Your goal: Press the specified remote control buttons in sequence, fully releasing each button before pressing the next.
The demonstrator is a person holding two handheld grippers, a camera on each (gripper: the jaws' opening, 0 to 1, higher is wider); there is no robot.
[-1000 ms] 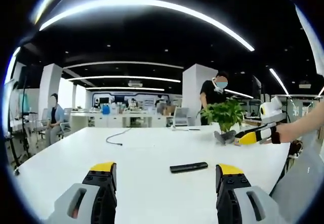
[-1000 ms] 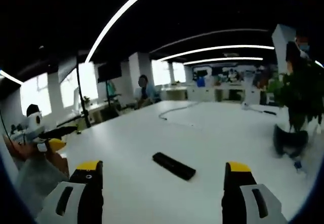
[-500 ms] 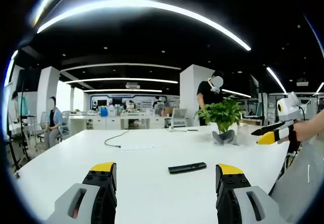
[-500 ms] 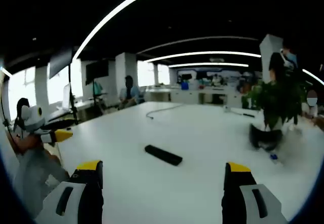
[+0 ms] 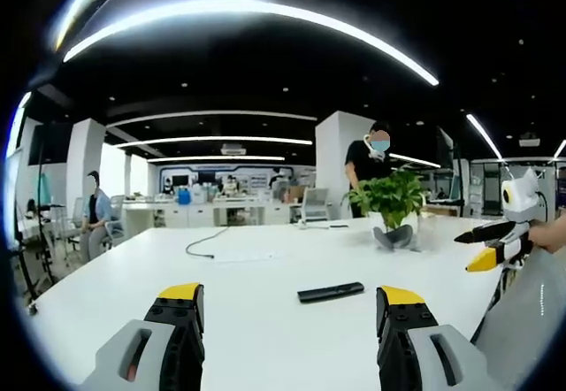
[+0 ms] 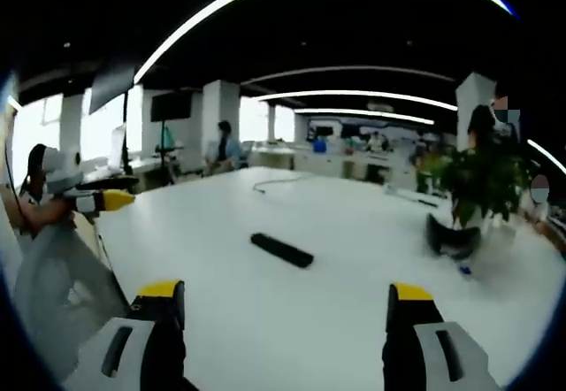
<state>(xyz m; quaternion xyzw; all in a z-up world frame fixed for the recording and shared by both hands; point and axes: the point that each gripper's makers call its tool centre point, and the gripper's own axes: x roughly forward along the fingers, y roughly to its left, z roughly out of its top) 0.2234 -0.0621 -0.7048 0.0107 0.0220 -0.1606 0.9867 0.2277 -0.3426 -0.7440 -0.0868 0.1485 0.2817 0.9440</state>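
A slim black remote control [image 5: 330, 292] lies flat on the white table [image 5: 256, 272], ahead of my left gripper [image 5: 290, 307], which is open with nothing between its yellow-tipped jaws. In the right gripper view the remote control [image 6: 281, 249] lies further out on the table [image 6: 354, 258], beyond my right gripper [image 6: 283, 301], also open and holding nothing. The right gripper [image 5: 489, 246] enters the left gripper view at the far right, held above the table's edge. The left gripper [image 6: 99, 199] appears at the left of the right gripper view.
A potted green plant [image 5: 393, 210] stands at the table's far right; the plant [image 6: 478, 198] is right of the remote in the right gripper view. A loose cable [image 5: 205, 241] lies further back. A person [image 5: 370, 163] stands behind the plant, another [image 5: 91, 218] sits at left.
Both views have shifted as the hands moved. The right gripper has drifted further right in the left gripper view. The remote has not moved on the table. Both grippers stay open.
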